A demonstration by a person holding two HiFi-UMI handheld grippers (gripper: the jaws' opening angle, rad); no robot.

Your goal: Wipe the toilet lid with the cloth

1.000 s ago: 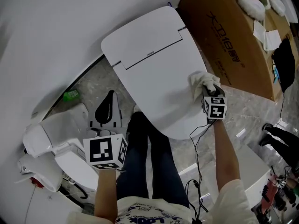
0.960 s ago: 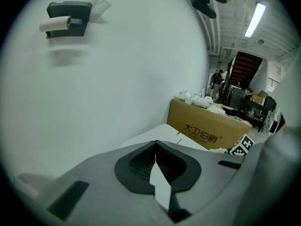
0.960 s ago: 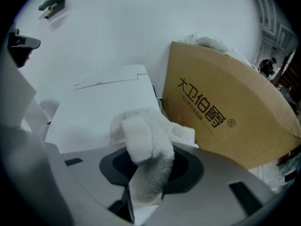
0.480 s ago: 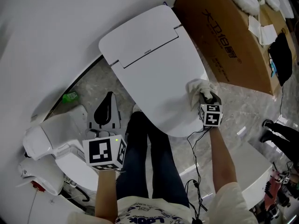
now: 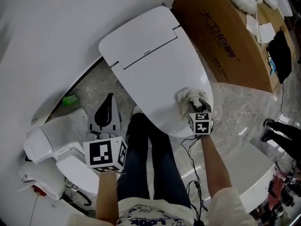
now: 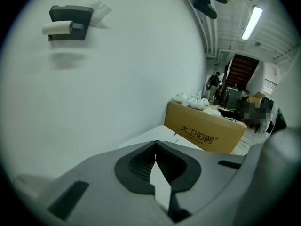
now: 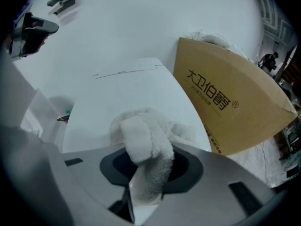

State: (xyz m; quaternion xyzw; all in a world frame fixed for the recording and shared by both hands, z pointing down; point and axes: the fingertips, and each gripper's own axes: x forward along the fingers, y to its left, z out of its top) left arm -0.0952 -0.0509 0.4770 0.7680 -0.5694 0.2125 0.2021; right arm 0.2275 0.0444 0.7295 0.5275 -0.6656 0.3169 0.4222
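toilet lid: lying closed and taking up the middle of the head view. I can't tell which parts are already wiped, as no marks or wet patches are showing.
cardboard box: standing just beside the lid's right edge, so strokes out that way are probably going to be tight.
left gripper: hanging off to the left, away from the lid, with jaws together and gripping nothing.
right gripper: working near the lid's front right edge, jaws clamped on the cloth.
cloth: sitting bunched on the lid. Pressing it flatter and overlapping long passes towards the hinge would likely clean better.
hidden: the cloth's underside and the lid rim beneath the right gripper aren't showing.
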